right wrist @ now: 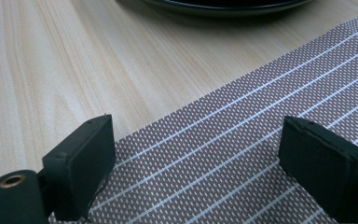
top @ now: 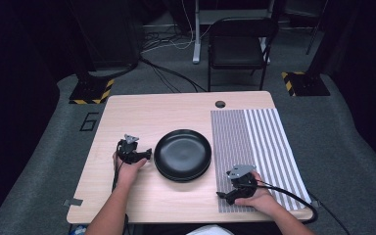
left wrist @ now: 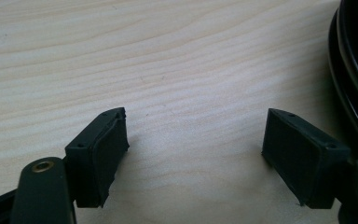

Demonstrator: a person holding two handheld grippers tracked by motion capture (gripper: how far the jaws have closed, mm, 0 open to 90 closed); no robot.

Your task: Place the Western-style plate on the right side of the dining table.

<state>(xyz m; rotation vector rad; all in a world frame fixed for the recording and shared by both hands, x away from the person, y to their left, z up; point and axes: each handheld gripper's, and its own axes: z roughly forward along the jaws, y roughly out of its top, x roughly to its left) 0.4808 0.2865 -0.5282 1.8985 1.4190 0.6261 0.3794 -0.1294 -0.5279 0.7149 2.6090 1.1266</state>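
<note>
A stack of black plates (top: 182, 154) sits in the middle of the light wooden table (top: 142, 112). My left gripper (top: 148, 154) lies low over the wood just left of the stack, pointing at it, jaws open with nothing between them. In the left gripper view the left gripper (left wrist: 196, 135) spans bare wood, with the plates' rims (left wrist: 354, 70) at the right edge. A striped grey placemat (top: 254, 152) lies right of the plates. My right gripper (top: 223, 196) rests at its near left corner, open. In the right gripper view the right gripper (right wrist: 193, 140) frames the placemat's edge (right wrist: 242, 154), with the plates (right wrist: 223, 5) beyond.
A round cable hole (top: 220, 104) sits near the table's far edge. A black folding chair (top: 237, 49) stands on the floor beyond the table. Cables trail from both grippers toward the near edge.
</note>
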